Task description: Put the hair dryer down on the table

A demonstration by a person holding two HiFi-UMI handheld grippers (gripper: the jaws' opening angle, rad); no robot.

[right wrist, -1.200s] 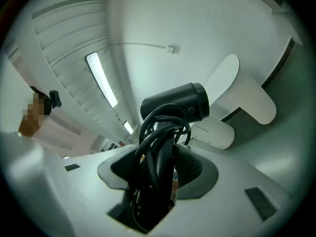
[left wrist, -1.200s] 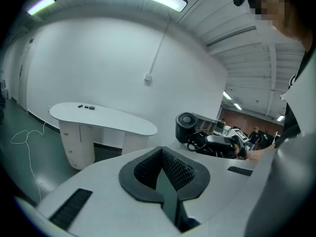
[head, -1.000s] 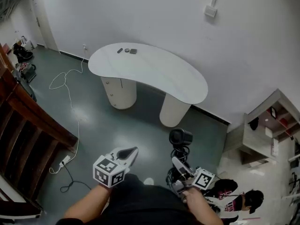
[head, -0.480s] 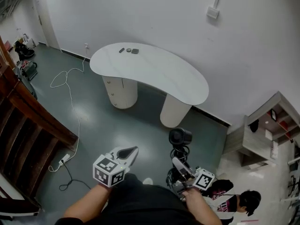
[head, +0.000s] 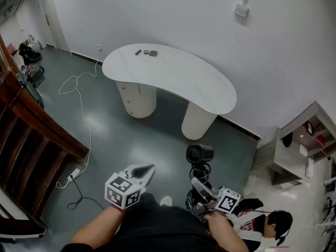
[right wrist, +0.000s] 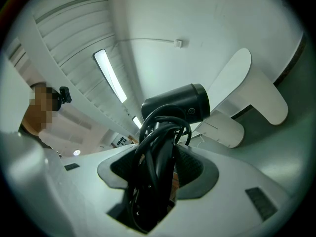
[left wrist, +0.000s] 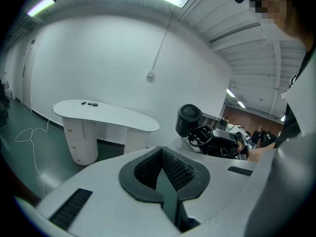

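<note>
Dryer [head: 200, 154] is held at lower centre, handle and coiled cord clamped in right gripper [right wrist: 159, 169]. Left gripper [left wrist: 163, 169] is closed with nothing in it. Table [head: 173, 80] is seen upper centre, well apart. Nothing is judged done yet: approach and set-down are outstanding.

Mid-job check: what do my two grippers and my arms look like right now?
The left gripper and right gripper both have pale grey-white bodies, with dark ribbed pads lining the jaws. Each carries a white cube printed with black square markers. The person wears dark clothing; no sleeve shows on the forearms.
</note>
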